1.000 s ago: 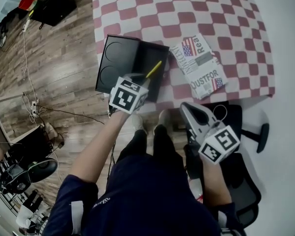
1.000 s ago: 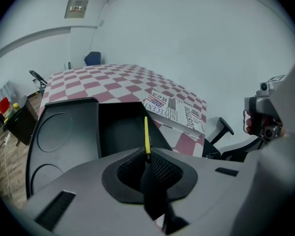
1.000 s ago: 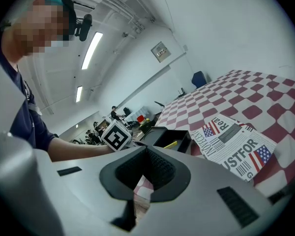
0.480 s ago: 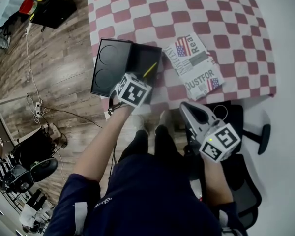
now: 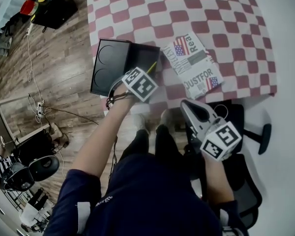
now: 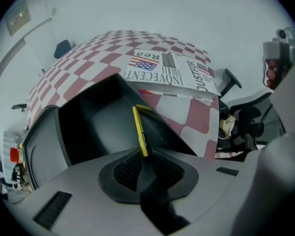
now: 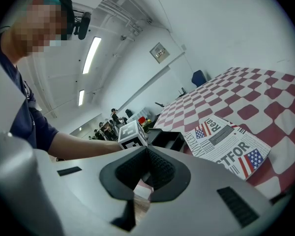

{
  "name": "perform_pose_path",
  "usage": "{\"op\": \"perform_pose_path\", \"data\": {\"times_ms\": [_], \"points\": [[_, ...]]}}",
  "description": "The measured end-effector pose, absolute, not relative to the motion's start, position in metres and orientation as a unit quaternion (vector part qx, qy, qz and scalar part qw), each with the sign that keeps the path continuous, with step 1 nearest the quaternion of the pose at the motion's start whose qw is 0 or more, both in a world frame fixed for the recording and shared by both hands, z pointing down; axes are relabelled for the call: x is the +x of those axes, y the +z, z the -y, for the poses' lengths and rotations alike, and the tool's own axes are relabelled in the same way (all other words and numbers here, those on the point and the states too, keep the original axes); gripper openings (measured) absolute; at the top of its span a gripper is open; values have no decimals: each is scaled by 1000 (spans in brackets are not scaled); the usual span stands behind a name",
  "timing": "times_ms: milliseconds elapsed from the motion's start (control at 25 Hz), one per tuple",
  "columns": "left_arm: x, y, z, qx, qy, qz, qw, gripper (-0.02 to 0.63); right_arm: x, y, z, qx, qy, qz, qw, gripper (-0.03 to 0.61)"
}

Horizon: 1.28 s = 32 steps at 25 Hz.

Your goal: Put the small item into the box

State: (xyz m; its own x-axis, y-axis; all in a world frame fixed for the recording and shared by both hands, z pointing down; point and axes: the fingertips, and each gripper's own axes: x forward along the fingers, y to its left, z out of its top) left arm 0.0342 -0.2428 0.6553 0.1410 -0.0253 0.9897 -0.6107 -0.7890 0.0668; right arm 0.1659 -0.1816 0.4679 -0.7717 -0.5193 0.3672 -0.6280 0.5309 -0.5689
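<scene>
Since a second ago my left gripper [image 5: 149, 74] has moved toward 1 o'clock. The thin yellow stick [image 6: 139, 129] now hangs over the open tray of the black box [image 5: 113, 65] at the table [image 5: 211, 14] edge. Its fingers are easing apart with the stick still nipped at their tips, so I judge the drop is starting. My right gripper [image 5: 188, 106] idles, fingers together and empty.

Cloth [image 5: 187, 14]: red and white checks.
Box [image 5: 110, 65]: plain black, inside and out.
Strip [image 6: 139, 129], over box: bright yellow.
Packet [image 5: 194, 65], right of box: white newsprint pattern, black lettering, grey bars, flags in red, white and blue.
Floor [image 5: 59, 58], left of box: brown wood planks, grey streaks.
Shirt [image 5: 152, 195], below box: navy, white print on sleeve.
Chair [image 5: 243, 191], below-right of box: black.
</scene>
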Motion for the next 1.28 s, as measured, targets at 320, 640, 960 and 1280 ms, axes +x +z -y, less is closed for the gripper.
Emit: {"op": "perform_pose_path", "data": {"times_ms": [320, 640, 960, 1280], "points": [[45, 662, 226, 723, 619, 180, 247, 112, 171, 464, 182, 339, 349, 869, 84, 17], [34, 620, 235, 772, 531, 235, 259, 135, 152, 457, 182, 335, 338, 875, 92, 17], [21, 556, 226, 839, 403, 264, 252, 78, 125, 437, 179, 335, 313, 883, 105, 17], [-7, 496, 198, 890, 293, 264, 227, 40, 84, 415, 163, 330, 288, 892, 116, 17]]}}
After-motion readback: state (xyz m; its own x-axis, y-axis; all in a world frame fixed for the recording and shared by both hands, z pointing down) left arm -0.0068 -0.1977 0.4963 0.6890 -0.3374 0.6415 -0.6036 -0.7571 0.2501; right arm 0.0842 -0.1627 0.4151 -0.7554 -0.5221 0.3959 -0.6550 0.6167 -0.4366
